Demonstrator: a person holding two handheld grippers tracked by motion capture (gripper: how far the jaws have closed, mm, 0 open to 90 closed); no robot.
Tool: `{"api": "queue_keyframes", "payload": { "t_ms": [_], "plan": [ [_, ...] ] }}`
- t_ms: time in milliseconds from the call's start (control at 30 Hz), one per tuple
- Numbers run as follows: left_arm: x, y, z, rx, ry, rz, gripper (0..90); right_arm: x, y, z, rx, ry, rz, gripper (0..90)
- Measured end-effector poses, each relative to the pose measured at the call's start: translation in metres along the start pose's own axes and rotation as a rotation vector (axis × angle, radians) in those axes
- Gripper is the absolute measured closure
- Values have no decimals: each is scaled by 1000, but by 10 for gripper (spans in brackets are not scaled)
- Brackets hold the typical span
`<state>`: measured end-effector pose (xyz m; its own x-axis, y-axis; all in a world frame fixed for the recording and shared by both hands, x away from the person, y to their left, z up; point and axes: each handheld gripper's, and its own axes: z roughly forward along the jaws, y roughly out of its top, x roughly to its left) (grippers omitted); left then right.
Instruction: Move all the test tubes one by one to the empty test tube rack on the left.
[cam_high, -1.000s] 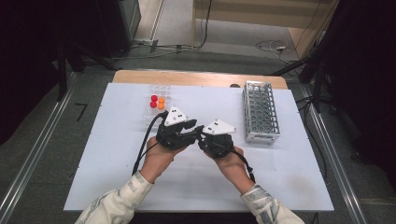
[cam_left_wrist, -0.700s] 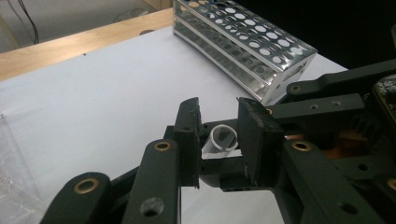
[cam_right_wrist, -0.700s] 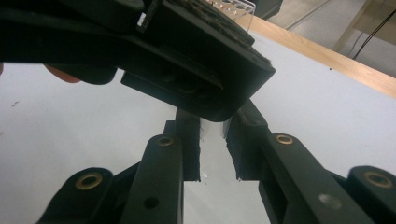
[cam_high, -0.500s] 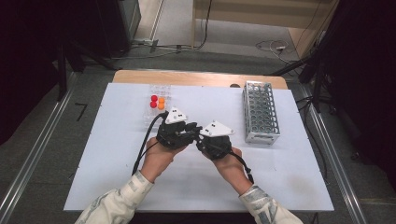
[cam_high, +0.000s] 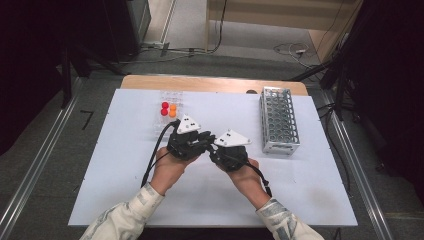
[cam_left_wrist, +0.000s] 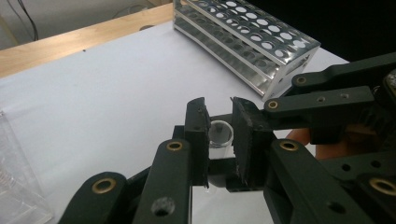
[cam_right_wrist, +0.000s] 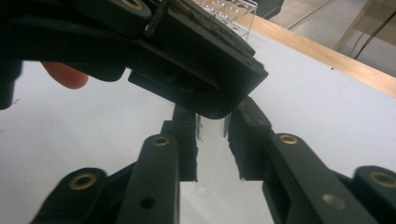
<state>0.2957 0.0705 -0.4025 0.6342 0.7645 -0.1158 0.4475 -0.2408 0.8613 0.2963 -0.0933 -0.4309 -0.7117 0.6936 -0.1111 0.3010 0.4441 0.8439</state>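
Since the earlier frames both hands have kept their place at the centre of the high view; my left gripper (cam_high: 204, 142) has just been closing its jaws and my right gripper (cam_high: 216, 150) has just been easing its jaws apart, with the test tube (cam_left_wrist: 219, 136) between both pairs.

Status: I judge a hand-over in progress. Left jaws clamp the clear, smooth, cylindrical tube near its open rim; right jaws stand slightly off the tube's wall (cam_right_wrist: 210, 154), releasing. Remaining, by my estimate: withdraw the right gripper, then seat the tube.

Beyond, on the white matte table (cam_high: 310, 195): a perforated metal rack (cam_high: 278, 119) at right, and a clear plastic tray (cam_high: 168, 111) with red and orange caps, upper left.
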Motion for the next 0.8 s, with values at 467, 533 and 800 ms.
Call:
{"api": "queue_keyframes", "payload": {
  "t_ms": [467, 533, 800],
  "plan": [
    [35, 1, -43, -62, 43, -59, 771, -16, -8, -13, 32, 57, 59, 329],
    [43, -1, -53, -71, 59, -70, 771, -21, -13, -18, 35, 50, 66, 319],
    [79, -5, -88, -121, 152, -140, 771, -43, -26, -33, 59, 21, 112, 254]
  ]
}}
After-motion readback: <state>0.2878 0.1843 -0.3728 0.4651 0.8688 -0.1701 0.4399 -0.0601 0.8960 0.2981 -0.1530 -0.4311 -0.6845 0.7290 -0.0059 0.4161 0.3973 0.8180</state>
